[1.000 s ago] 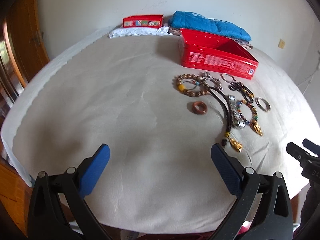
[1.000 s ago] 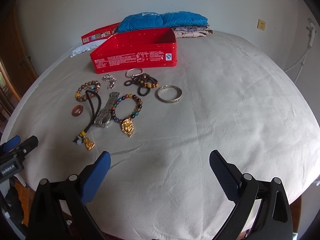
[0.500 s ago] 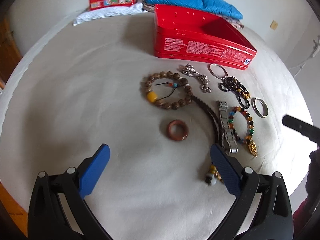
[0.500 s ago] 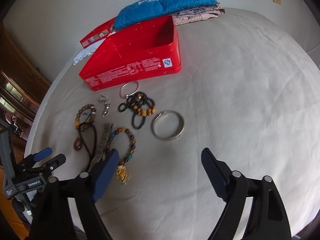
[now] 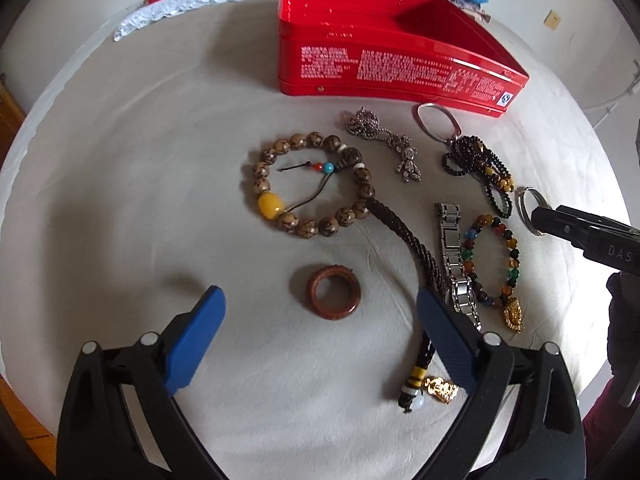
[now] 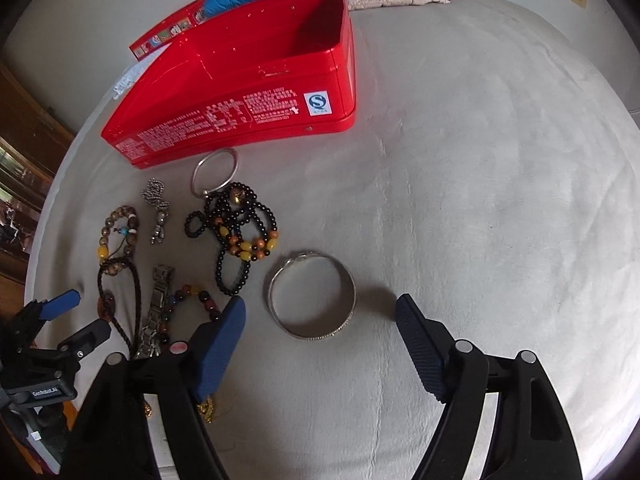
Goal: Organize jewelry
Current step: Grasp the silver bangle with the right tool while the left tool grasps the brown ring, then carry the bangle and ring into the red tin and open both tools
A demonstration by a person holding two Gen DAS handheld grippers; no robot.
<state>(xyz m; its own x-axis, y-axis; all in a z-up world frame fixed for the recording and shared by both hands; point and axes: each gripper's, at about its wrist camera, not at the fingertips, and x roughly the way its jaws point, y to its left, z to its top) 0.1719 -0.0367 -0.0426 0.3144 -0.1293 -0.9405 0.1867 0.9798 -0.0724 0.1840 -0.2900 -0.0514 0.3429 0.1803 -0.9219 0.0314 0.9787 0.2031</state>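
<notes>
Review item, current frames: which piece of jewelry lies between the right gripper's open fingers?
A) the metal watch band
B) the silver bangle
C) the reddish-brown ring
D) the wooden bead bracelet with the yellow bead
B: in the right wrist view the silver bangle lies on the cloth between the two blue pads of the right gripper, untouched by either, while the other pieces lie off to its left.

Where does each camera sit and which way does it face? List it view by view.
Left wrist: on the left tongs, facing steeply down at the brown ring between its open blue fingers; the right tongs poke in at right.
Right wrist: on the right tongs, facing down at the silver bangle; the left tongs show at lower left.
Shared: red tin, jewelry, bangle.
</notes>
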